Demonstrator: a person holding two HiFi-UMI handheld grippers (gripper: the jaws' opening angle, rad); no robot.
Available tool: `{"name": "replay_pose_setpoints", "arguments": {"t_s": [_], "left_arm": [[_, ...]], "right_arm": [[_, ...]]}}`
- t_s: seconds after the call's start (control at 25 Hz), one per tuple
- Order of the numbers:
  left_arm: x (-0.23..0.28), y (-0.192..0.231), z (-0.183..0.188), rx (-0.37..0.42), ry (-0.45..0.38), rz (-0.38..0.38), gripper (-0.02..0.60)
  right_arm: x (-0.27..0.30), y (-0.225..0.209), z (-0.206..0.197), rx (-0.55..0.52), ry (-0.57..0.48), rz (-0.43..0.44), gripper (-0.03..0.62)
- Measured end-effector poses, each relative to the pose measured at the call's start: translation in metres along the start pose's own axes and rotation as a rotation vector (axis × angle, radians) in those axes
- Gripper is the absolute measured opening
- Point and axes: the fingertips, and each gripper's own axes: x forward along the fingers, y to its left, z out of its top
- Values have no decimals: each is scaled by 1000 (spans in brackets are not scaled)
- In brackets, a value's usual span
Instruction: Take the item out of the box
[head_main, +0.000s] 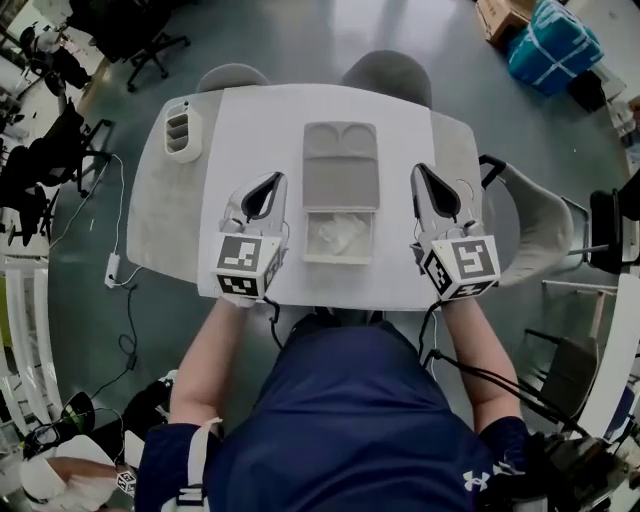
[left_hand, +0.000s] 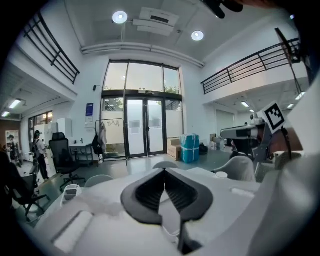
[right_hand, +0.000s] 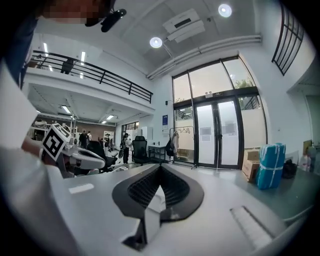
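An open grey box lies mid-table on a white mat, its lid folded flat on the far side. A white, crumpled-looking item rests in the near half of the box. My left gripper sits on the mat just left of the box, jaws shut and empty. To the right of the box, my right gripper is equally shut with nothing in it. Both point away from me, level with the box. In the left gripper view the left gripper has its pads meeting; the right gripper shows the same in its own view.
A small grey organiser stands at the table's far left corner. Two grey chairs are tucked in at the far edge, another chair at the right. A blue wrapped bundle and cartons lie on the floor beyond.
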Motion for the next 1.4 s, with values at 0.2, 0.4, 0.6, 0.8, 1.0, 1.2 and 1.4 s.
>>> {"name": "replay_pose_setpoints", "arguments": {"t_s": [0.2,0.4,0.6,0.8,1.0,1.2,1.4], "left_arm": [[45,-30,-47,51,128,-184,3],[72,-68,-101,157,266,-324,5],[81,-107,-161,305,423,-453,58],[76,-139,-210,416,564,-594,60],[79,-147,-251,516,681,-611,72],[83,-149,-284,619,775,-597,94],[89,-153,-294,676,850,-601,78]], "right_arm": [[-1,-3,-22,46,49,-59,3],[-9,-11,-44,91,95,-102,3],[-20,-20,-65,121,138,-125,3],[-36,-29,-84,151,173,-151,3],[-52,-41,-101,183,201,-187,3],[-69,-44,-121,216,242,-208,3],[-77,-51,-135,243,259,-217,3]]}}
